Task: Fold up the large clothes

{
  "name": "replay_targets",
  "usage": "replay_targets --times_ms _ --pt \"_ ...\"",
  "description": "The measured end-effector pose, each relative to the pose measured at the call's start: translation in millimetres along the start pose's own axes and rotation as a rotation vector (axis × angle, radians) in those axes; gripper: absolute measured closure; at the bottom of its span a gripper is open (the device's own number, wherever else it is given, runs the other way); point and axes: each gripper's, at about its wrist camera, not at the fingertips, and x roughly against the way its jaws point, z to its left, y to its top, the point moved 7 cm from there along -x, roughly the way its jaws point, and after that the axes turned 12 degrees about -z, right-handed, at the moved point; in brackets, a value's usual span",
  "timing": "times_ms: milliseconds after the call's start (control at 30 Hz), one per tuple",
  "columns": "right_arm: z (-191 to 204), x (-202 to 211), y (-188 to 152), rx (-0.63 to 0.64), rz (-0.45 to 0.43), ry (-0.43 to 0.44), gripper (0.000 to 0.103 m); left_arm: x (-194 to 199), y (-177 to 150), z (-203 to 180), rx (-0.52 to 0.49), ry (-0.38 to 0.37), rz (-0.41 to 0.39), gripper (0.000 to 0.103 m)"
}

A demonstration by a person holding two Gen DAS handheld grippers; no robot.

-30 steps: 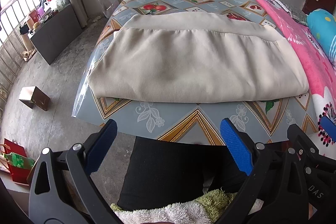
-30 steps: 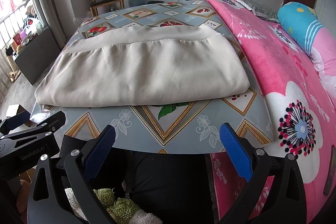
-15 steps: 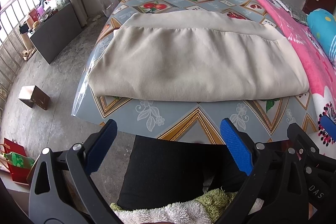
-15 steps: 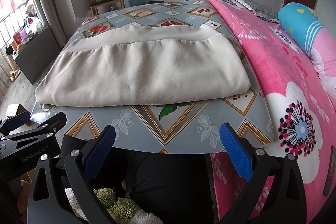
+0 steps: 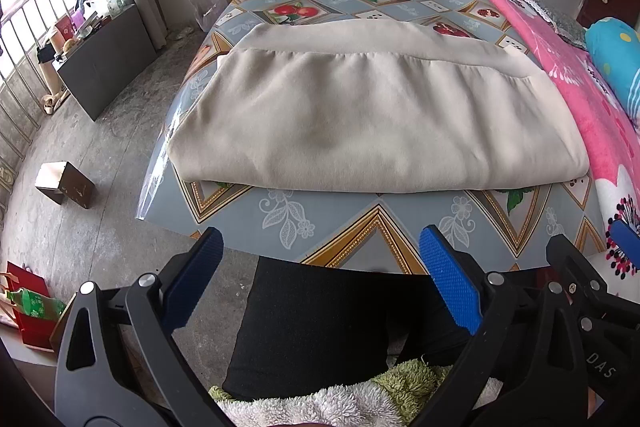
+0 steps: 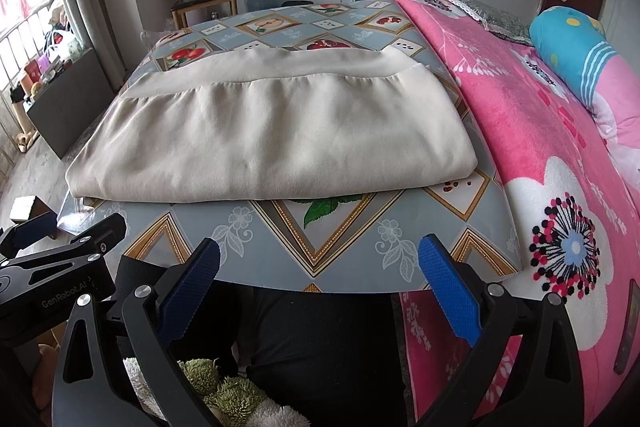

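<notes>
Both the left tongs (image 5: pixel 318 269) and right tongs (image 6: pixel 319 277) hang released, clear of the beige garment (image 5: pixel 372 131) lying folded on the table (image 5: pixel 352 223), so the next fold likely calls for reaching in to pinch an edge

Black tool (image 5: pixel 320 259), blue pads (image 5: pixel 448 287), seemingly textured.

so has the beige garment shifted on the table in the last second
No. The folded beige garment keeps its place on the patterned tablecloth: its near edge still crosses the same green leaf print in the right wrist view, and both open grippers stay clear of it.
</notes>
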Motion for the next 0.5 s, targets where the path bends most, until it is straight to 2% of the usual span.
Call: replay_targets --times_ms 500 --pt "0.4 -0.5 -1.0 -0.001 0.003 0.001 0.006 -0.5 -0.4 -0.4 0.001 0.001 0.001 0.008"
